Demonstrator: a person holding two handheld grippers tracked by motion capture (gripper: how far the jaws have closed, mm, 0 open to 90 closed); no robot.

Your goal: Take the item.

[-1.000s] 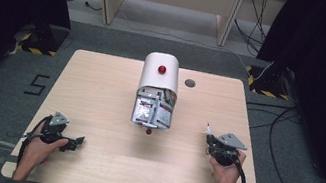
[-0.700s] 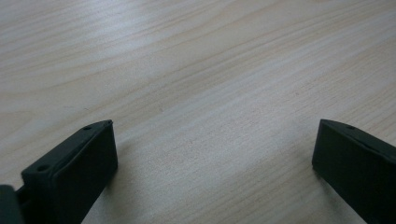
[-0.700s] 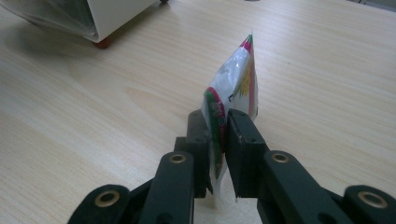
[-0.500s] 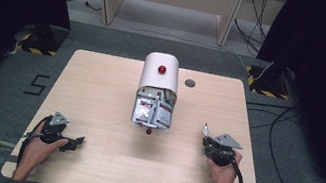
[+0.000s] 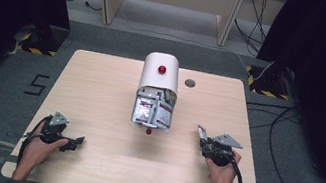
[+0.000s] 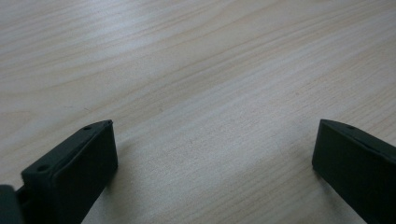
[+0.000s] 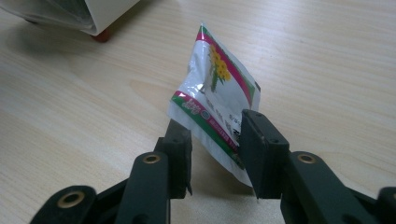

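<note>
Right gripper (image 7: 212, 154) grips the sachet (image 7: 215, 98) — barely shifted (leftward); left gripper (image 6: 212, 154) gapes wide, unmoved.

High view: looked forward and down from above the person's side, far, covering the whole surface (image 5: 101, 85).
Left gripper view: faced bare wood, very close.
Right gripper view: low, close; shared the dispenser (image 7: 70, 14) with the high view.

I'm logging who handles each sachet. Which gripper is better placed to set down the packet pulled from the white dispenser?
Probably the right gripper: its jaws are shut on the packet, beside the white dispenser. The left gripper sits open and empty at the table's near-left corner.
</note>
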